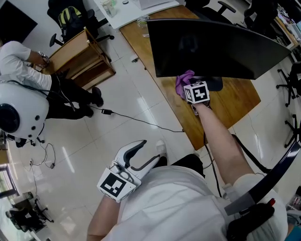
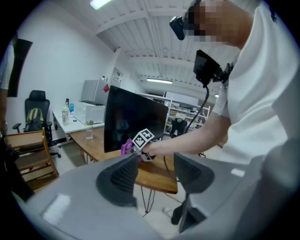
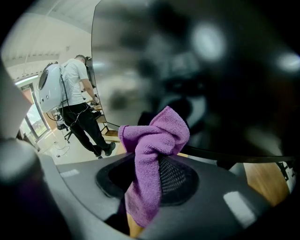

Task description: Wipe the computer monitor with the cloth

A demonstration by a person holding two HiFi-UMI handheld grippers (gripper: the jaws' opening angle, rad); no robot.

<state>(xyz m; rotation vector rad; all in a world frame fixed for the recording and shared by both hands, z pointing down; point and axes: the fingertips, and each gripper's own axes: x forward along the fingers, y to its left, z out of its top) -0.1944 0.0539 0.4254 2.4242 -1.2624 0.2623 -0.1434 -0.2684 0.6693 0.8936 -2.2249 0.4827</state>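
Note:
A black curved monitor (image 1: 211, 47) stands on a wooden desk (image 1: 235, 101). My right gripper (image 1: 187, 87) is shut on a purple cloth (image 1: 183, 82), held at the lower left of the screen. In the right gripper view the cloth (image 3: 152, 154) bunches out between the jaws right in front of the dark screen (image 3: 201, 70). My left gripper (image 1: 146, 153) hangs open and empty low beside my body, far from the desk. The left gripper view shows the monitor (image 2: 133, 122), the cloth (image 2: 125, 146) and the right gripper's marker cube (image 2: 143, 139) beyond its spread jaws.
A person (image 1: 28, 70) in a white shirt stands at the left beside wooden furniture (image 1: 82, 59). A white helmet-like pack (image 1: 19, 110) sits nearby. A black cable (image 1: 136, 120) runs across the tiled floor. A white table (image 1: 136, 9) adjoins the desk's far end.

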